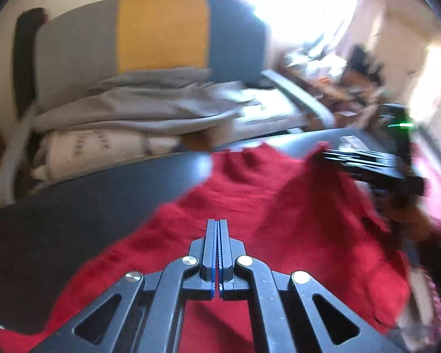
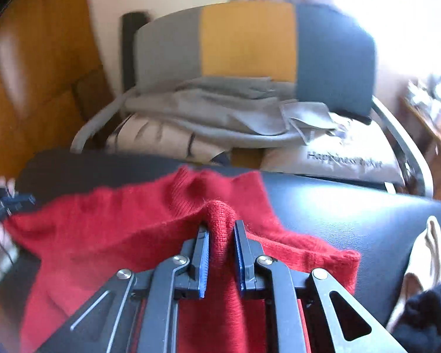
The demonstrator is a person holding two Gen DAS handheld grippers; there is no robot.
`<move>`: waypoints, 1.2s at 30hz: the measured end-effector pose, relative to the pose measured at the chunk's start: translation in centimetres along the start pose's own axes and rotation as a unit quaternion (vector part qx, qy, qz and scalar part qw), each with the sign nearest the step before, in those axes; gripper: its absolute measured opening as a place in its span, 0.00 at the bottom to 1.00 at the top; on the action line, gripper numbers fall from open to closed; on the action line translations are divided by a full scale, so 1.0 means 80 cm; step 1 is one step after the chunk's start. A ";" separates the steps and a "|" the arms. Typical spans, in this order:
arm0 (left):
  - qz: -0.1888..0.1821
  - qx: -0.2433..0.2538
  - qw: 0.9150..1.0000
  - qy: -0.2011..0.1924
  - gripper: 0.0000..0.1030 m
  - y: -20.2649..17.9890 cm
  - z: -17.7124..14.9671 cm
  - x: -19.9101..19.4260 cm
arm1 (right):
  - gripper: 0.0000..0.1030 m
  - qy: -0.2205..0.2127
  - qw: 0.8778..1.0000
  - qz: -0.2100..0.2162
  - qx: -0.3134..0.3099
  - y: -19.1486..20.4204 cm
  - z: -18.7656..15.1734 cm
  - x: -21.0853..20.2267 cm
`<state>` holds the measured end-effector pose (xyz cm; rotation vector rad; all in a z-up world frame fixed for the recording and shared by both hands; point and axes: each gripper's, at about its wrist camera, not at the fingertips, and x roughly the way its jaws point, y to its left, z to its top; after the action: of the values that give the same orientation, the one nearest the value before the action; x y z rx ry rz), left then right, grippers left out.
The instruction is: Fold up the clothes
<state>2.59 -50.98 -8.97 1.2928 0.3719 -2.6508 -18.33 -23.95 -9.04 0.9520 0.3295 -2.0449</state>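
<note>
A red knit sweater lies spread on a dark table. My left gripper is shut with its jaws together just above the sweater; I cannot tell whether cloth is pinched. My right gripper is shut on a bunched fold of the red sweater, which fills the gap between its blue-padded fingers. In the left wrist view the right gripper shows at the right, lifting a corner of the sweater. In the right wrist view the left gripper shows at the far left edge.
Behind the table stands a chair with a grey, yellow and dark blue back, piled with grey folded clothes and a printed pillow. A beige and dark garment lies at the table's right. A cluttered shelf stands by a bright window.
</note>
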 end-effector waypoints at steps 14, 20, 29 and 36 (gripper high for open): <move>-0.149 -0.267 0.951 0.051 0.45 0.071 -0.133 0.036 | 0.66 0.004 0.999 0.011 0.032 -0.030 -0.053 0.010; -0.172 -0.303 0.937 0.033 0.47 0.055 -0.143 0.046 | 0.75 -0.025 0.998 -0.013 0.049 -0.054 -0.086 -0.049; -0.156 -0.282 0.946 -0.030 0.04 0.046 -0.096 0.012 | 0.76 0.027 0.997 0.018 0.074 -0.089 -0.149 -0.049; -0.123 -0.274 0.954 -0.015 0.04 0.085 -0.090 -0.016 | 0.79 0.036 0.996 0.036 0.070 -0.115 -0.175 -0.045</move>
<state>10.53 -55.31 -13.29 1.0746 1.2314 -2.4651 -17.12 -8.72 -16.83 1.1095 0.1889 -1.9921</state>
